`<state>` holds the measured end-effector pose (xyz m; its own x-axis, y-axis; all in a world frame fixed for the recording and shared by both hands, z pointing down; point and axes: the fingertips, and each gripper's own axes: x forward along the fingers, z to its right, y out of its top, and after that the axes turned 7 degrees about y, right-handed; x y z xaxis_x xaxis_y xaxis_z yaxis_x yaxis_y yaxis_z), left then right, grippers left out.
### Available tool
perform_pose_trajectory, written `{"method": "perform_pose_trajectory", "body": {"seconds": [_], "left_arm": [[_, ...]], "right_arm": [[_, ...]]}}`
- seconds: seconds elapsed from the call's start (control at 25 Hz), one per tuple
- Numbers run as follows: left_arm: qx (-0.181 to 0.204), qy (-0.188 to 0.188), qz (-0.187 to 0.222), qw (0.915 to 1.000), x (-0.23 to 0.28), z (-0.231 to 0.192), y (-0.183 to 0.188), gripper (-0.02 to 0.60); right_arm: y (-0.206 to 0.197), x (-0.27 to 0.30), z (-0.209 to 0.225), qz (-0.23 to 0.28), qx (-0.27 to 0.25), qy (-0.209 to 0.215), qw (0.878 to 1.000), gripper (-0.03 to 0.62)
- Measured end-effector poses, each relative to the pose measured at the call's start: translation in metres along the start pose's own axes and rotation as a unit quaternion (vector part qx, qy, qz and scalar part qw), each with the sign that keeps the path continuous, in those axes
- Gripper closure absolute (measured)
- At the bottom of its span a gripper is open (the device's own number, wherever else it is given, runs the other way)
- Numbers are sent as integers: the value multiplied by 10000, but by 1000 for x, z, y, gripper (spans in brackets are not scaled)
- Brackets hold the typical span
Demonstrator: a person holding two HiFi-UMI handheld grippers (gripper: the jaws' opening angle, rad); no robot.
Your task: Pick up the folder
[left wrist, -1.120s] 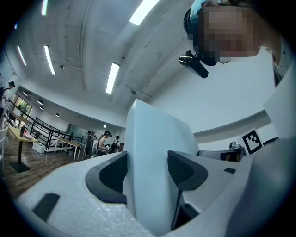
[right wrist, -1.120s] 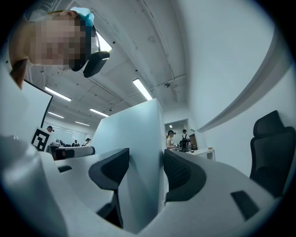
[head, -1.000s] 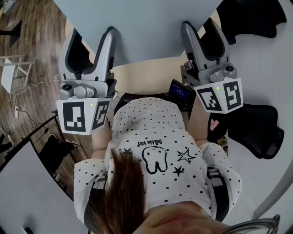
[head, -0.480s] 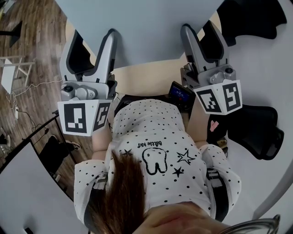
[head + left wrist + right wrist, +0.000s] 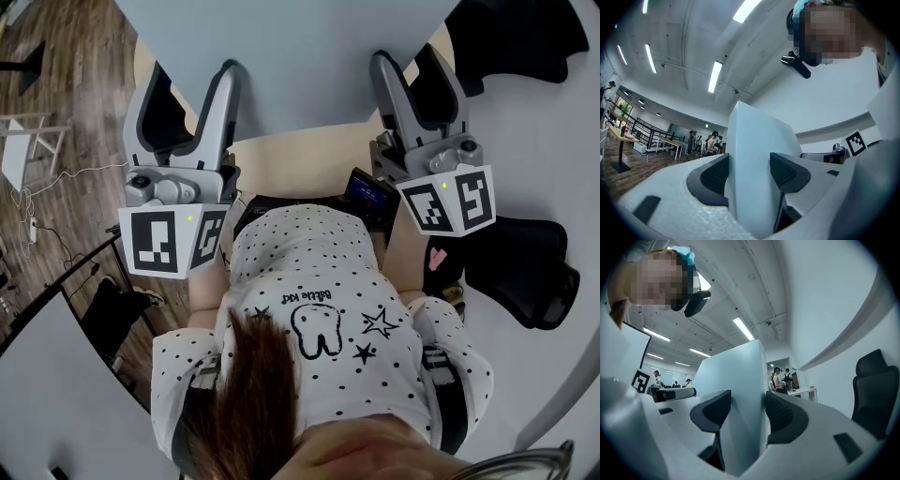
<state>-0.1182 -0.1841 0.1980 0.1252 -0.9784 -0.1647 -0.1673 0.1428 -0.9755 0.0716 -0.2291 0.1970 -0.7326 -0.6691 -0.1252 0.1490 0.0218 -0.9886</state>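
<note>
The folder (image 5: 291,56) is a pale blue sheet that fills the top of the head view, held up in the air in front of the person. My left gripper (image 5: 192,94) is shut on its lower left edge. My right gripper (image 5: 417,80) is shut on its lower right edge. In the left gripper view the folder (image 5: 754,154) stands on edge between the dark pads (image 5: 715,176), which press against both faces. The right gripper view shows the same: the folder (image 5: 736,385) is pinched between the two pads (image 5: 780,416).
The person's polka-dot shirt (image 5: 319,309) fills the lower middle of the head view. A small device with a screen (image 5: 368,192) sits at the waist. Black office chairs (image 5: 520,262) stand at the right, wooden floor (image 5: 66,122) and a white table (image 5: 56,394) at the left.
Both grippers and the folder have crept up slightly in the head view; the grip on the folder is unchanged.
</note>
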Motion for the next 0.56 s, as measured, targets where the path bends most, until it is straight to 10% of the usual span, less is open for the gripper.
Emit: {"method": "perform_pose_trajectory", "body": {"seconds": [0.56], "left_arm": [[6,15,-11,10000,5,1,-3,305]], "right_arm": [[-4,2,6,-21,51,1,10000,365]]}}
